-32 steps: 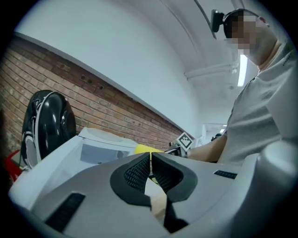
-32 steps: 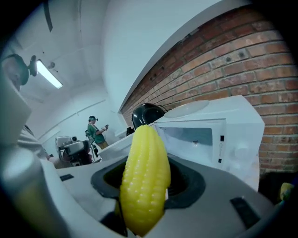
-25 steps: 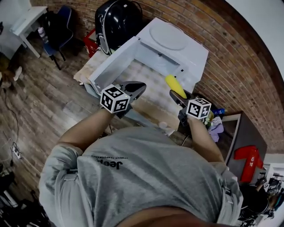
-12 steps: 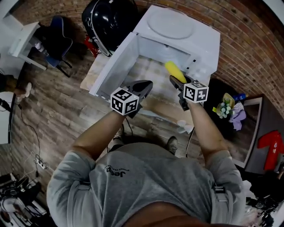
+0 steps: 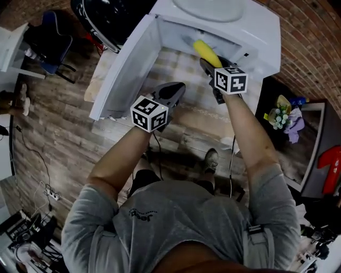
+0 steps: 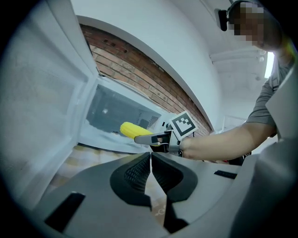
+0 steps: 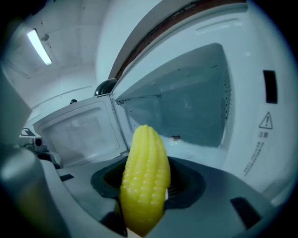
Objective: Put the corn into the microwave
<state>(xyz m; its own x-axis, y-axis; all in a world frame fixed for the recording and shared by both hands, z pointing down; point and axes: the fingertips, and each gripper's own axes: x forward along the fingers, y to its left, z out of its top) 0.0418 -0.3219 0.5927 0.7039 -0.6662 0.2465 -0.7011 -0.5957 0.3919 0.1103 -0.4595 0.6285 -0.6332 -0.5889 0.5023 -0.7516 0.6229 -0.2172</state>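
The yellow corn [image 7: 144, 179] stands clamped between the jaws of my right gripper [image 7: 149, 186], its tip pointing at the open mouth of the white microwave [image 7: 186, 107]. In the head view the corn [image 5: 206, 51] sits right at the microwave [image 5: 250, 26] opening, ahead of the right gripper [image 5: 209, 63]. The left gripper view shows the corn [image 6: 135, 129] just in front of the cavity. My left gripper [image 5: 173, 93] hovers below the open door [image 5: 125, 69], its jaws shut with nothing between them, seen close up in the left gripper view [image 6: 151, 162].
The microwave door [image 6: 42, 93] is swung wide to the left. A chequered cloth [image 5: 176, 64] covers the table under the microwave. A black dome-shaped appliance [image 5: 114, 16] stands at the back left. Flowers and small items [image 5: 282, 114] lie on a dark stand at the right.
Both grippers have moved forward and down toward the microwave. The corn has gone from in front of the table to the mouth of the cavity.
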